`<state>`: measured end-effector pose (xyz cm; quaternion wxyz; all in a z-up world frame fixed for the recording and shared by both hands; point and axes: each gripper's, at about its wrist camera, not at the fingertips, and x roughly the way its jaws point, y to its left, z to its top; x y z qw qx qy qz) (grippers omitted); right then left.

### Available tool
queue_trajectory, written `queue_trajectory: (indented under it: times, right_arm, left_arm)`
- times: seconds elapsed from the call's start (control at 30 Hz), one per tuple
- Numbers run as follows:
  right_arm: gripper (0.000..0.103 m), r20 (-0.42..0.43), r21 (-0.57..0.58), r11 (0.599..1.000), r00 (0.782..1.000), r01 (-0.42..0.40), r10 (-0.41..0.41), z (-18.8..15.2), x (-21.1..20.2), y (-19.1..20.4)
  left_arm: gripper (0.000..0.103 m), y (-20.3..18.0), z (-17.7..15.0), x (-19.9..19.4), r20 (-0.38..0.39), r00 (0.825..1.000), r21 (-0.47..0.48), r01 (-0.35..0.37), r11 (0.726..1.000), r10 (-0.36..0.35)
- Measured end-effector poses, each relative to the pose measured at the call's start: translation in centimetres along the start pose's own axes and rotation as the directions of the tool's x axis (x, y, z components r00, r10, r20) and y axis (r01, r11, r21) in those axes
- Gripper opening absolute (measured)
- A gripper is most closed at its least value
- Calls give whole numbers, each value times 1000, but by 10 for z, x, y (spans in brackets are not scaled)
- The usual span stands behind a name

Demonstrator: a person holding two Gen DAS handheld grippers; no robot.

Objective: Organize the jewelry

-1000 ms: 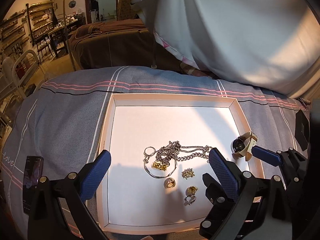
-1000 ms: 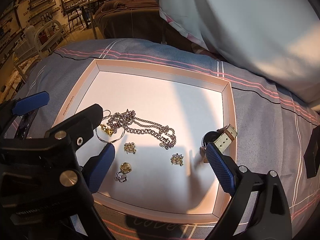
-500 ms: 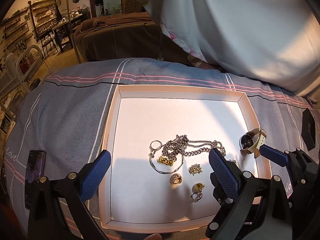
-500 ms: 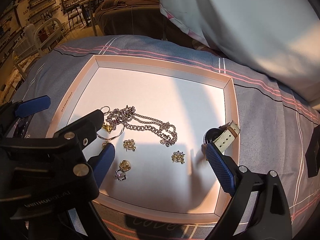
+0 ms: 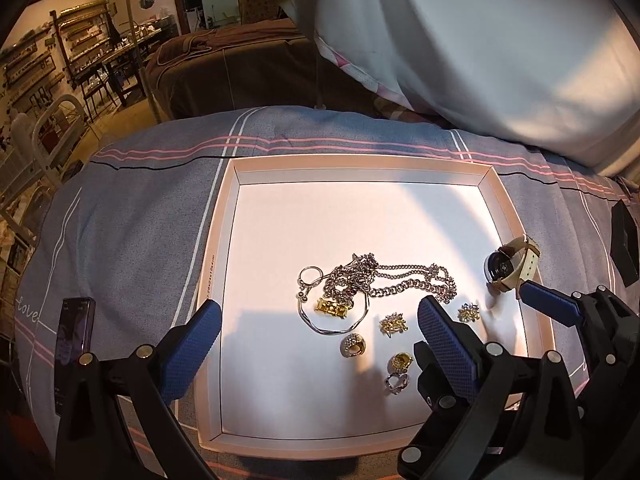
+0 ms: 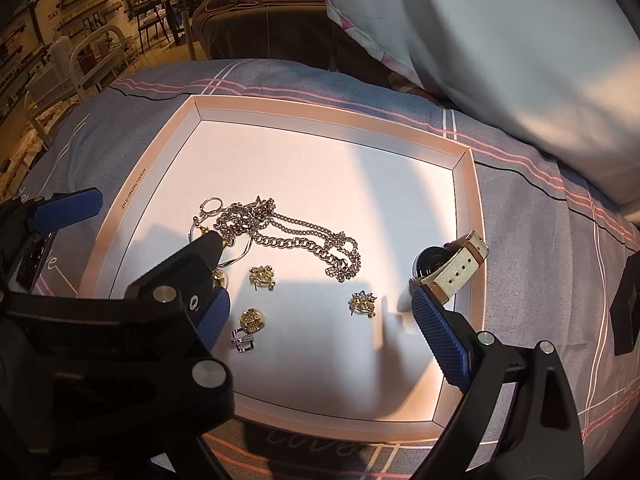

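A shallow pink tray (image 5: pixel 224 240) (image 6: pixel 466 184) lies on the bed. In it lie a tangled silver chain (image 5: pixel 392 280) (image 6: pixel 296 236), a thin bangle with a gold charm (image 5: pixel 332 308), gold earrings (image 5: pixel 394 322) (image 6: pixel 362 303), rings (image 5: pixel 353 345) (image 6: pixel 252 318), a silver clasp (image 5: pixel 396 382) (image 6: pixel 242 342) and a watch with a cream strap (image 5: pixel 508 264) (image 6: pixel 452 266) leaning on the right wall. My left gripper (image 5: pixel 316 340) is open and empty over the tray's near left. My right gripper (image 6: pixel 320 320) is open and empty over the near right.
The tray rests on a grey striped bedsheet (image 5: pixel 132 208). A phone (image 5: pixel 72 332) lies left of the tray. A black box (image 5: pixel 624 240) (image 6: pixel 626 300) lies to its right. A large white pillow (image 5: pixel 500 48) rises behind.
Both grippers have drawn back and risen slightly, so more of the tray shows. The jewelry has not moved. Both stay open.
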<state>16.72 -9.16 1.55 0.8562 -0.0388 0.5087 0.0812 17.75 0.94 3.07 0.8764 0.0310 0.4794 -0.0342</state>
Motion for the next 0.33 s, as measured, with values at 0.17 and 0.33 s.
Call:
queue_trajectory:
  times: [0.17,0.33]
  right_arm:
    - [91,-4,-1,1000,1000,0,0,-3,1,1]
    - [91,2,-2,1000,1000,1,-1,-3,-2,0]
  left_arm:
    - [97,0,-1,4,-28,999,3,-33,999,33]
    - [97,5,-4,2,-1,998,-10,-66,998,66]
